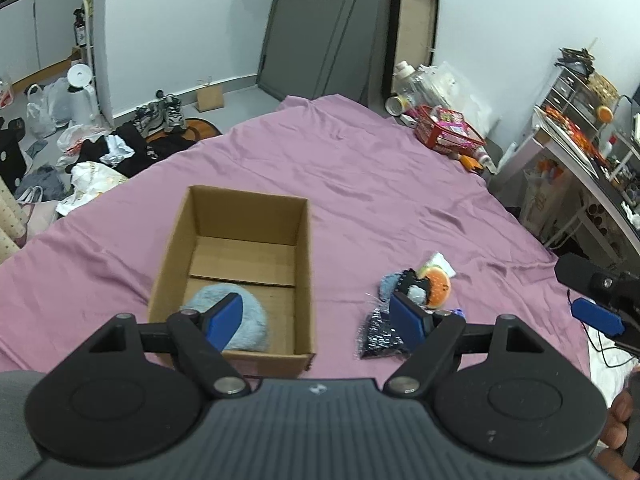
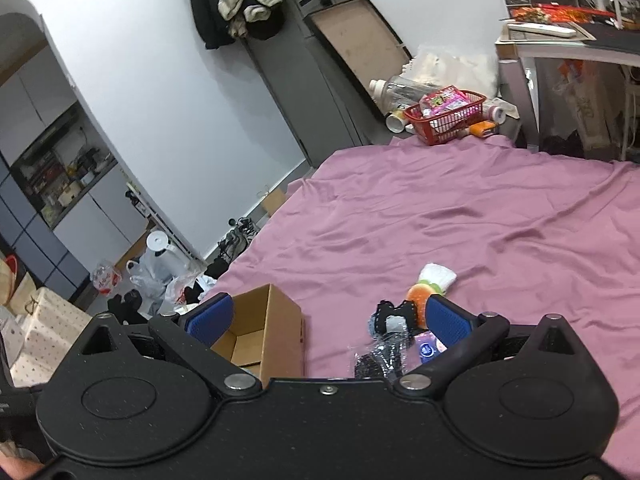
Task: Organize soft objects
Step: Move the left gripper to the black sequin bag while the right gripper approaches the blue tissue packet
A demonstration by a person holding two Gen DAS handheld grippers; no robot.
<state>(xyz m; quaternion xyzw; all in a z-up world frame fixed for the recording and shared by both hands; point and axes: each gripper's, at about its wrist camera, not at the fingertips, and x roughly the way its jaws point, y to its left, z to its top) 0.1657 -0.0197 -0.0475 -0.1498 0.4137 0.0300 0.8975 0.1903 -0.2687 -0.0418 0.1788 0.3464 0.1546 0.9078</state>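
Both tongs are hanging wide open and holding nothing. From the left wrist view, the left tongs [image 1: 316, 318] are hovering low over the near end of the cardboard box [image 1: 236, 236], whose long axis is running straight away from them. A fluffy pale-blue soft thing [image 1: 256, 312] is already lying inside at the near wall, partly behind the left pad.

Just right of the box, apart from it on the pink bedsheet [image 1: 360, 168], a small heap of soft objects is waiting: nearest, a dark glittery packet [image 1: 374, 338], then a black-and-white piece [image 1: 412, 284] pressing against an orange plush burger [image 1: 438, 286], and farthest a white bundle [image 1: 440, 260].

From the right wrist view, the right tongs [image 2: 328, 316] are pointing between box [image 2: 272, 320] and heap, with the packet [image 2: 380, 356] and a purple wrapped item [image 2: 426, 346] lying just ahead, close to the right pad. The burger [image 2: 418, 296] and bundle [image 2: 438, 276] are sitting beyond, the heap stretching away and slightly rightward.

I judge the right tongs to be the nearer ones, needing a small shift rightward and down to straddle the packet, then a carry leftward to the box. Beyond, the sheet is running bare to a red basket [image 2: 448, 118] at the far edge.
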